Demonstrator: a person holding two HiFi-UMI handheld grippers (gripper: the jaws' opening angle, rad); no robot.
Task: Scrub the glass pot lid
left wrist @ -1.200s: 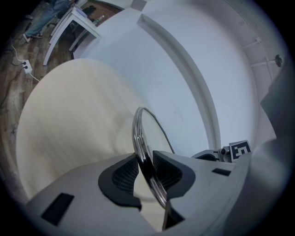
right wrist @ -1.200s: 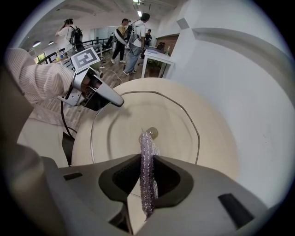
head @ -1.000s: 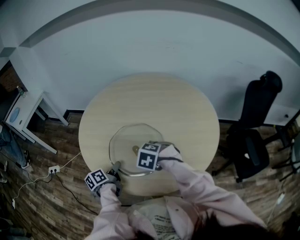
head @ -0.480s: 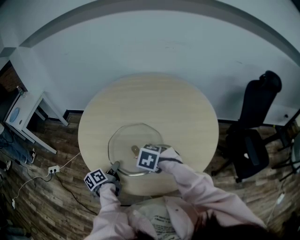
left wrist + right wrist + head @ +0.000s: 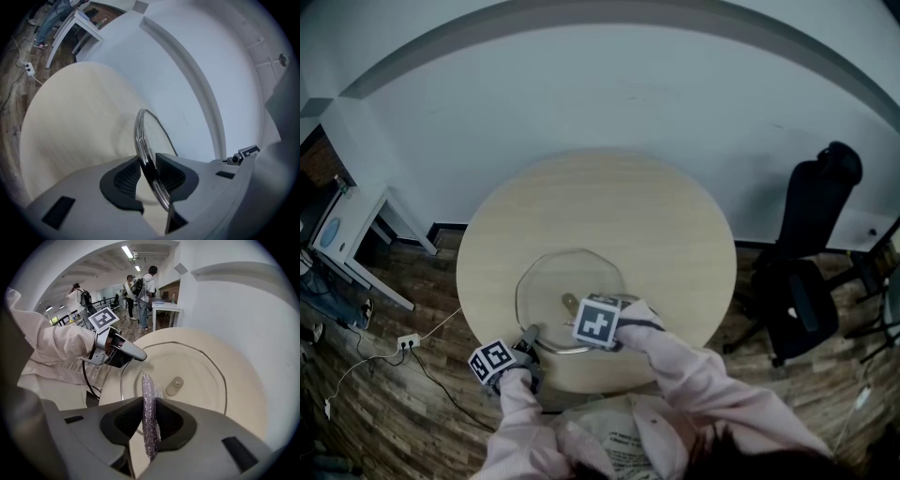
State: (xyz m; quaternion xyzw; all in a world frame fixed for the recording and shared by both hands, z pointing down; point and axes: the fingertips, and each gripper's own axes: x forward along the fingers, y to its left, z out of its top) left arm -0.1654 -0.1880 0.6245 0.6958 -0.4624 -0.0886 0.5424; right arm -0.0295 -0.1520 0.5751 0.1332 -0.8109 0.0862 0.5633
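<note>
A round glass pot lid (image 5: 567,291) with a steel rim lies on the pale round table (image 5: 609,206), its knob (image 5: 570,301) near the middle. My left gripper (image 5: 530,335) is shut on the lid's near-left rim; in the left gripper view the rim (image 5: 145,154) runs edge-on between the pads. My right gripper (image 5: 149,420) is shut on a silvery mesh scrubbing cloth (image 5: 150,408), which hangs over the glass just near of the knob (image 5: 175,386). In the head view the marker cube (image 5: 598,322) hides the right jaws.
A black office chair (image 5: 811,253) stands right of the table. A white side table (image 5: 352,234) is at the far left, and a power strip with cables (image 5: 408,339) lies on the wooden floor. People stand in the background of the right gripper view.
My right gripper with the cloth has shifted slightly toward me over the lid, uncovering the knob. The left gripper and the lid have stayed put.
</note>
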